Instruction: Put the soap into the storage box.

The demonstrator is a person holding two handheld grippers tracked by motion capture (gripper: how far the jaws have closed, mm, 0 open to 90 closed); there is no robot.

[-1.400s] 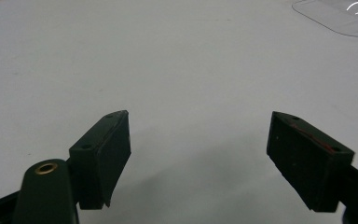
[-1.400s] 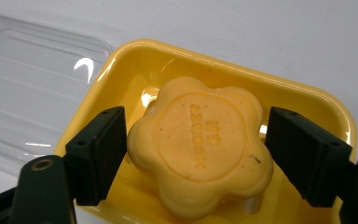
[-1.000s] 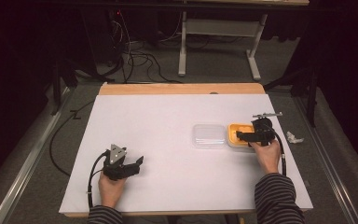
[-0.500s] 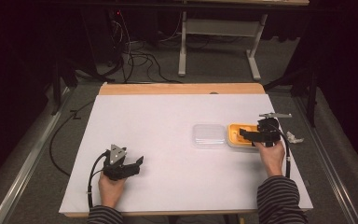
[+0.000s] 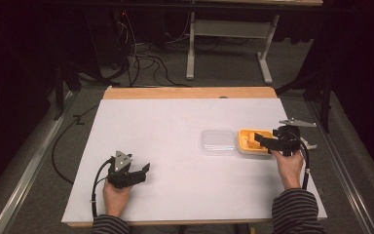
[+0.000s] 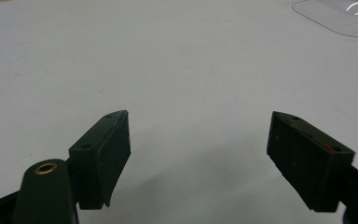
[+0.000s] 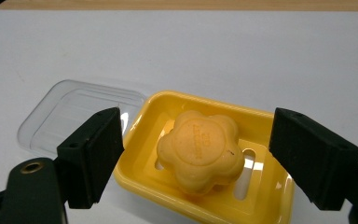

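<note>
We are looking down on a white table (image 5: 175,146) where a person is holding a gripper in each hand. The right gripper (image 5: 265,141) is hovering at the right side of the table, over a yellow soap dish (image 5: 247,142), and its jaws are standing wide apart with nothing between them. In the right gripper view the two black jaws are flanking the yellow soap dish (image 7: 205,163) without touching it, and an orange flower-shaped soap bar (image 7: 200,151) is sitting in the middle of the dish, over its drain slots. A clear plastic lid (image 5: 218,141) is lying flat on the table just beside the dish, on its left in the high view; in the right gripper view the same lid (image 7: 74,116) is showing behind the left jaw, its edge up against the dish. The left gripper (image 5: 141,171) is resting low at the near left of the table, well apart from the dish, with its jaws also spread wide and holding nothing; in the left gripper view its jaws are framing bare white table, and a corner of the clear lid (image 6: 340,16) is showing far off at the top right. Compared with a second ago, the right gripper is sitting farther to the right, so more of the yellow dish is showing, while the left gripper, the lid and the dish are lying where they were.
</note>
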